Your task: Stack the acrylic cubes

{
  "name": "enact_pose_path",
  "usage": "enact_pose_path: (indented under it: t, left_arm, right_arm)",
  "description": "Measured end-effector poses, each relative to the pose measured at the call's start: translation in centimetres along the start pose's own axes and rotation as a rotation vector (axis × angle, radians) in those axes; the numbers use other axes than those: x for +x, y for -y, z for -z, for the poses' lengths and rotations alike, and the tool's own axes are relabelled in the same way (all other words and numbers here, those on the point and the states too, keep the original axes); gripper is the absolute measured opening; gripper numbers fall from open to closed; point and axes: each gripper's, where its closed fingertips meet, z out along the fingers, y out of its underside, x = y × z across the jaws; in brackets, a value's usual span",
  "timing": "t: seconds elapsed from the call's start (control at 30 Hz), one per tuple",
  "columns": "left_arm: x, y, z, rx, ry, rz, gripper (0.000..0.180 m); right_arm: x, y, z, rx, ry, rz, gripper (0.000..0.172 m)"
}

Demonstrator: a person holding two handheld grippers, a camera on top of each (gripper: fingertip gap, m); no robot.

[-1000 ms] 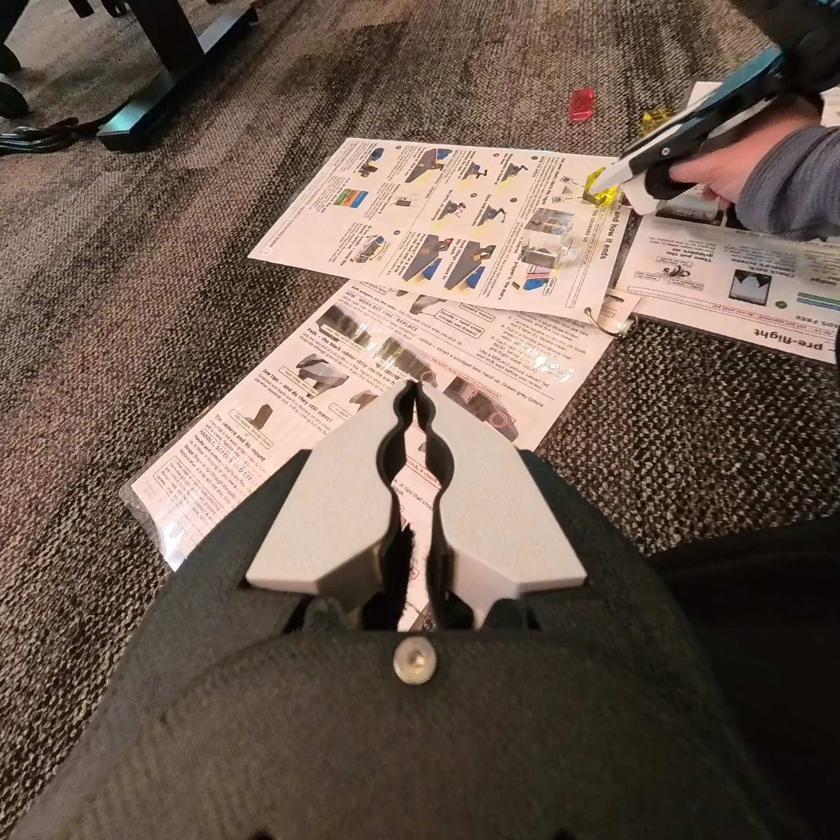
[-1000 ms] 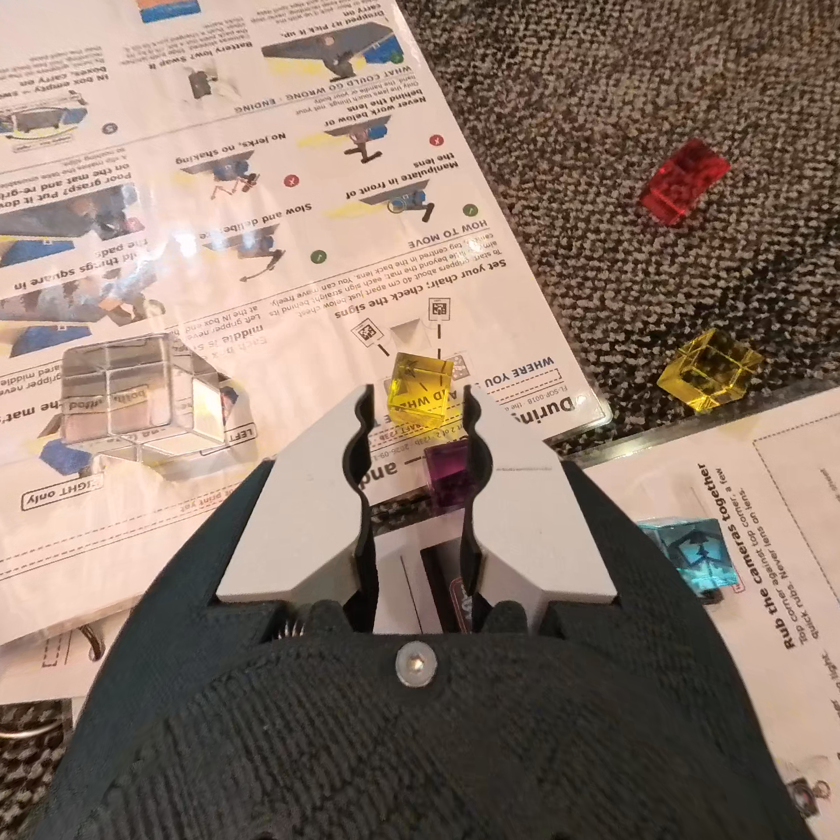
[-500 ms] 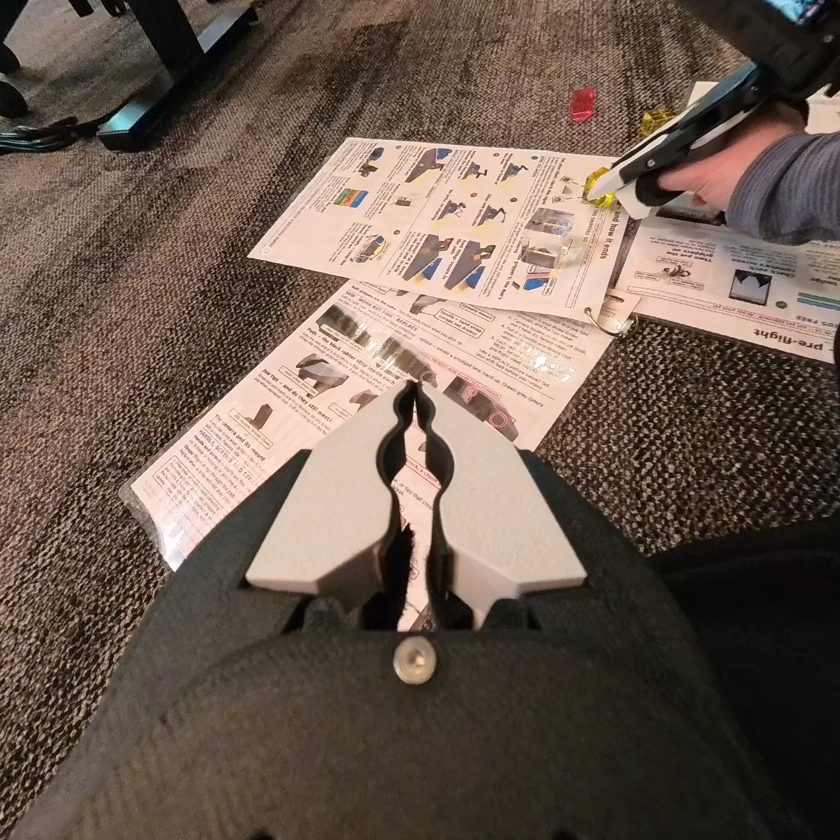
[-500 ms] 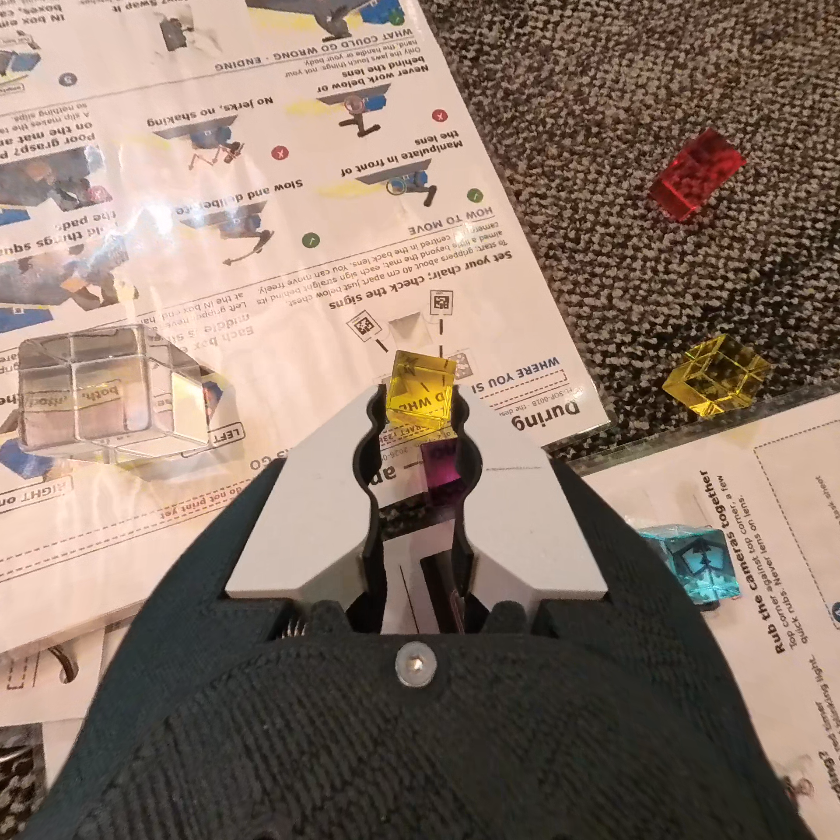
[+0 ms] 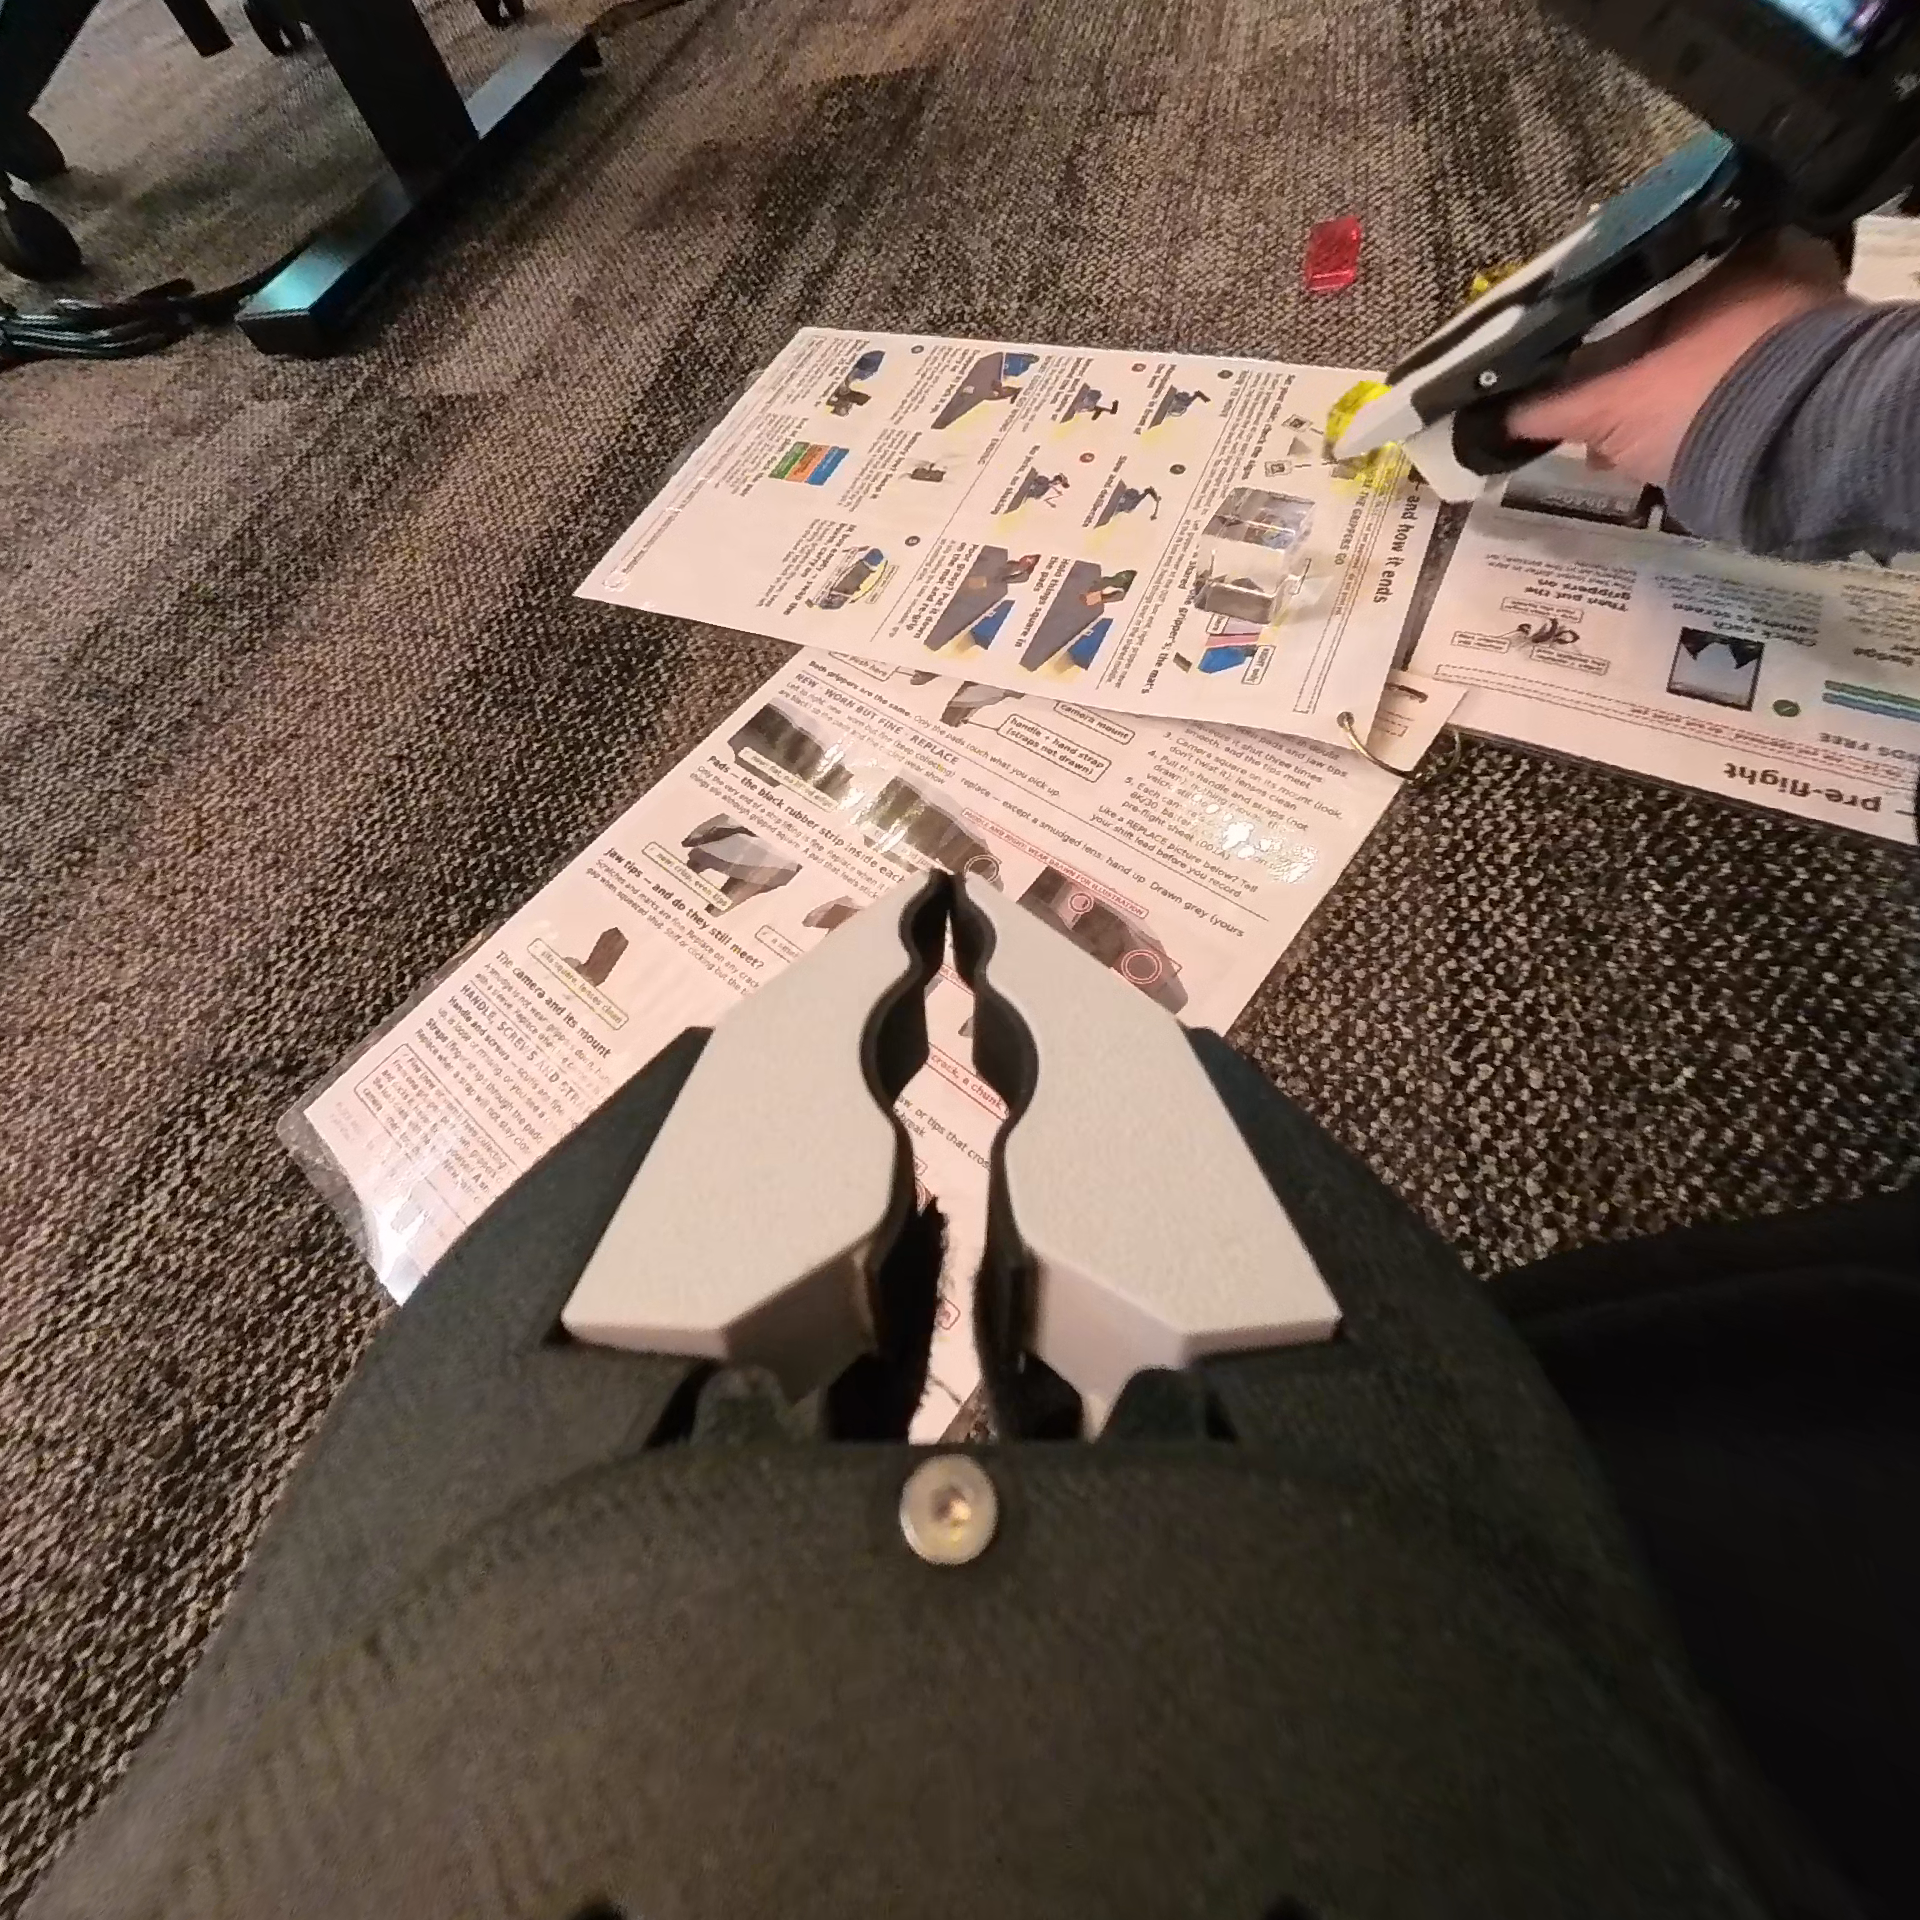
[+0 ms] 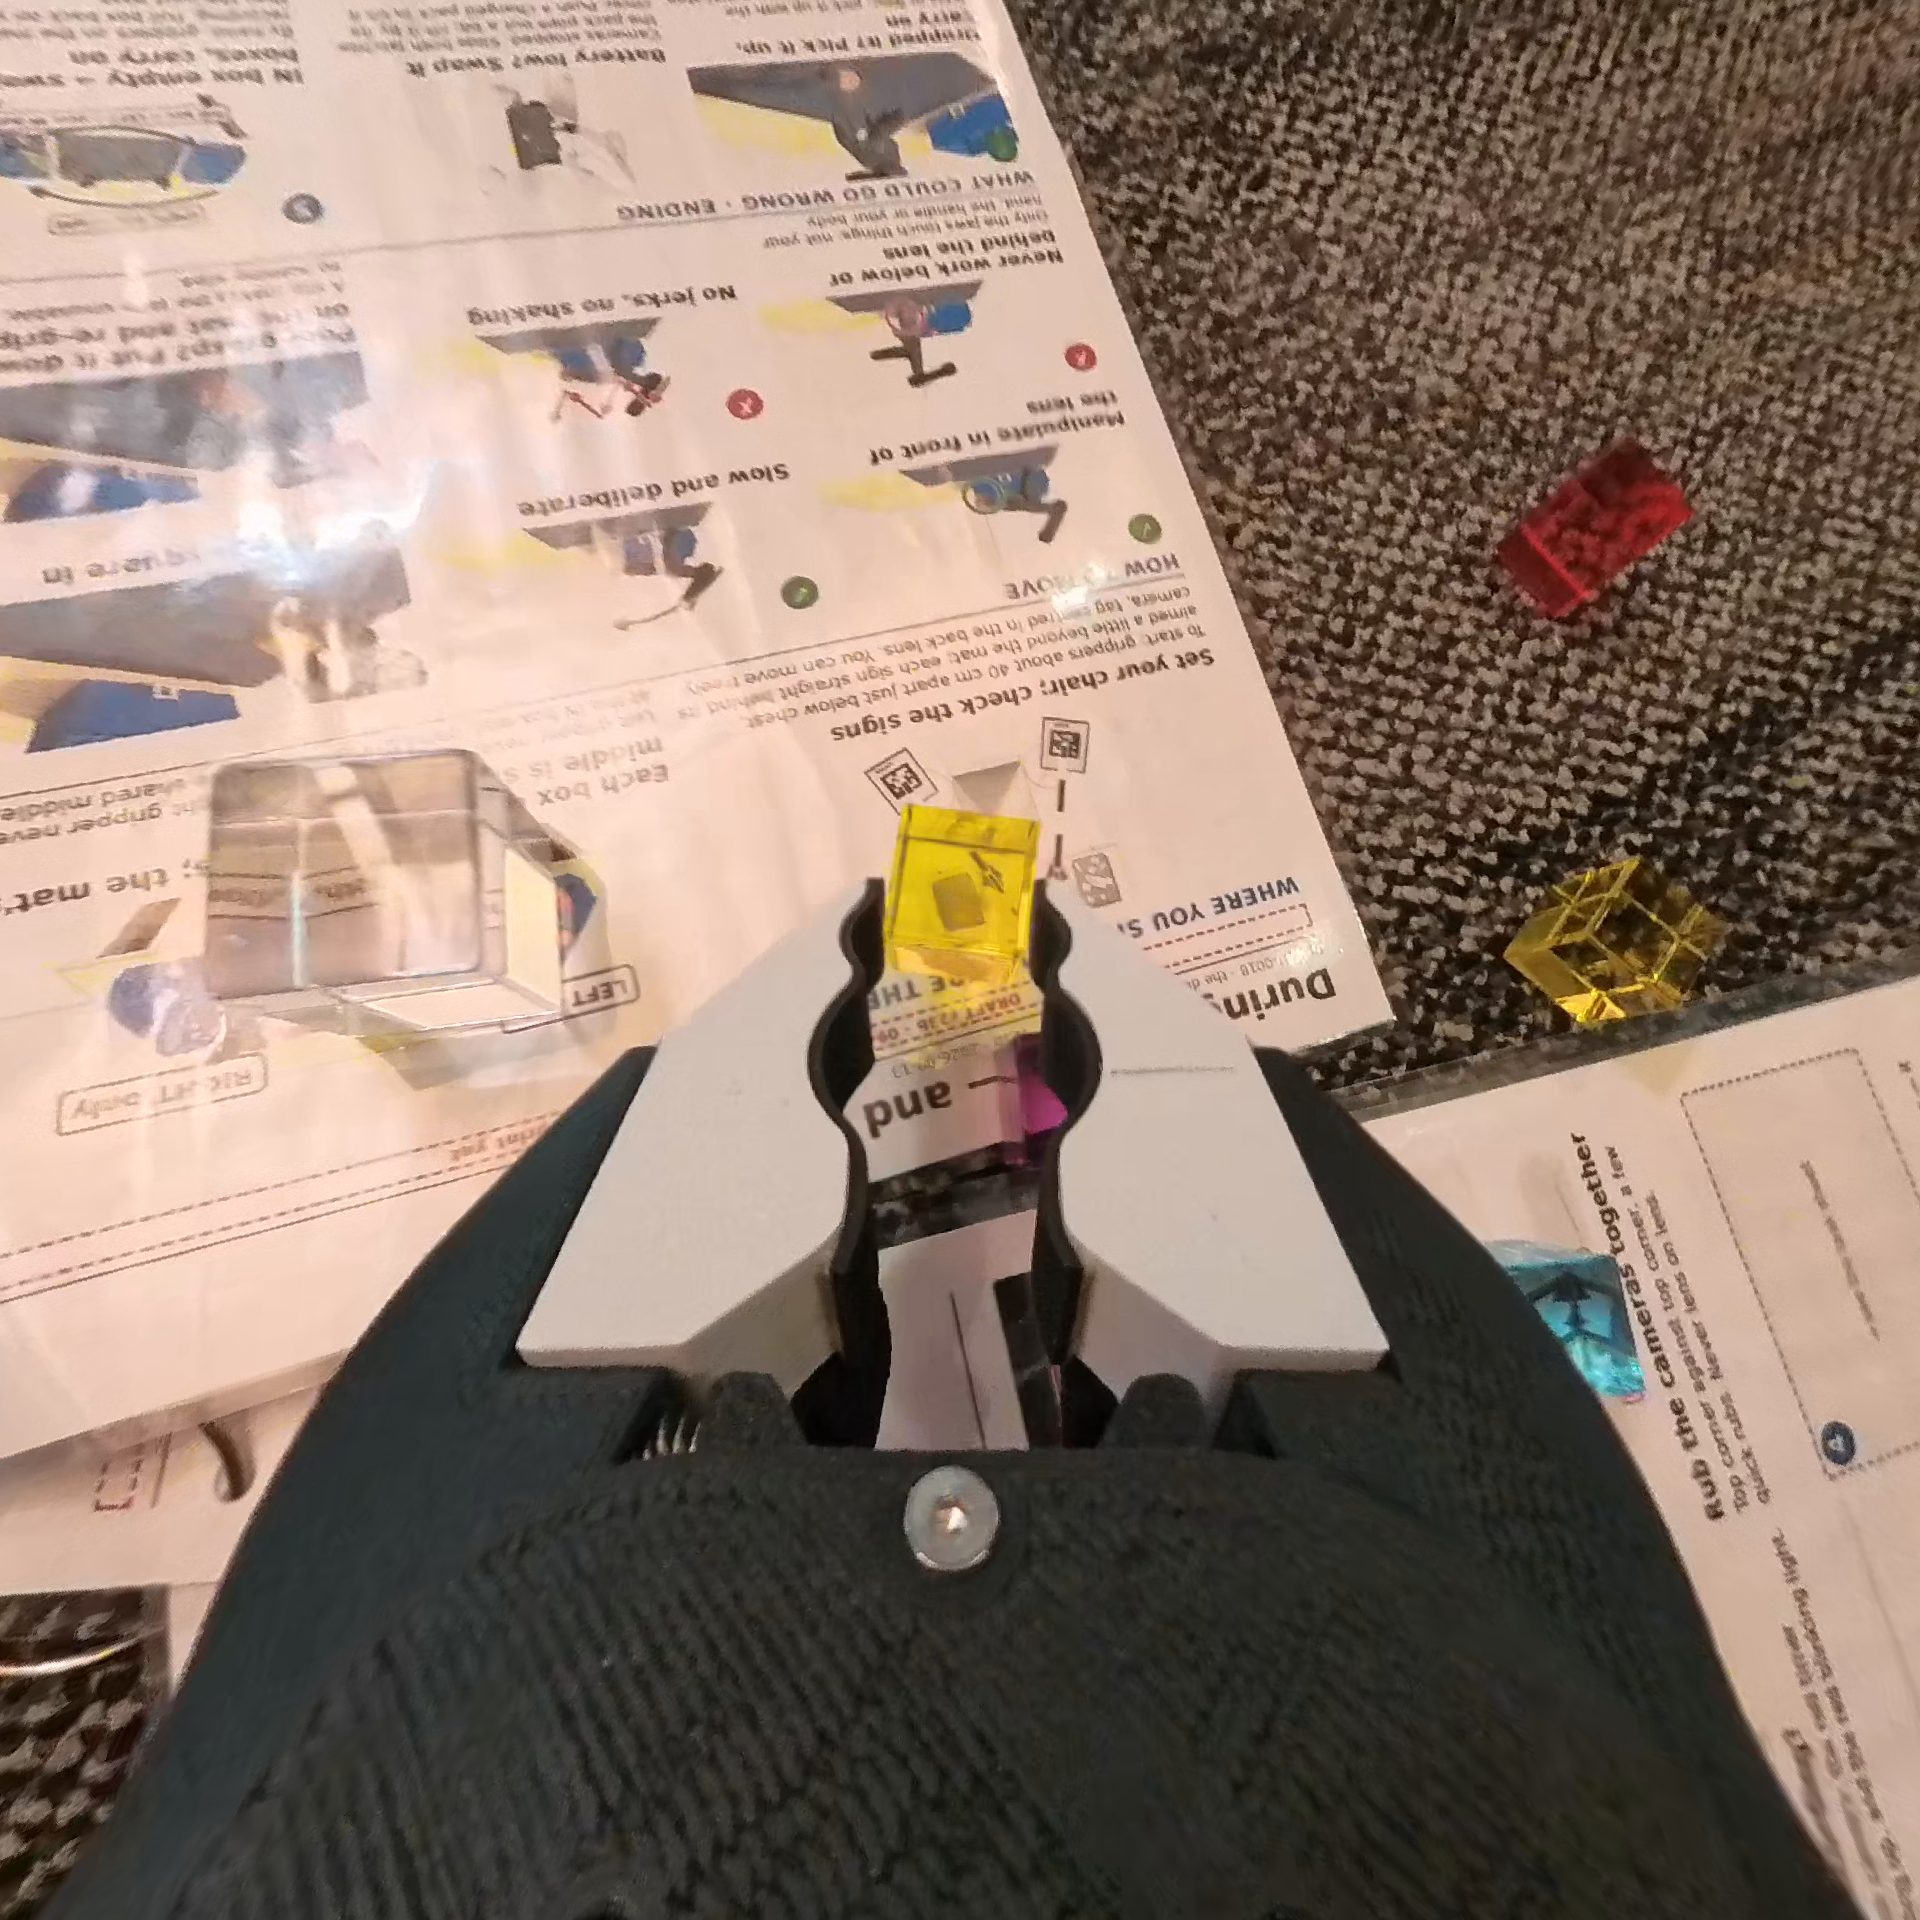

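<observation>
While a second ago the right gripper (image 6: 961, 914) is seen open around the yellow cube (image 6: 961, 899), its fingers (image 6: 1117, 997) are now closed on that cube, with both pads pressed on its sides. The cube is now seen square-on, its tilt gone, just above the laminated sheet (image 6: 623, 665). It is transparent, with a small dark square inside. The left gripper (image 5: 948, 881) is unchanged: shut on nothing, above another laminated sheet (image 5: 1195, 862). No container is seen. A big clear cube (image 6: 353, 894) rests on the sheet; a second yellow cube (image 6: 1610, 951) and 1 red block (image 6: 1595, 540) lie on the carpet (image 6: 1558, 260).
</observation>
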Motion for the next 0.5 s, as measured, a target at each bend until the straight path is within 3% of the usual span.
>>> enact_pose_path:
  t: [0.5]
  left_arm:
    - [0.0,0.2,0.3,0.011,0.006,-0.001,0.0]
  right_arm:
    - [-5.1,4.2,3.6,0.128,0.173,-0.032,0.025]
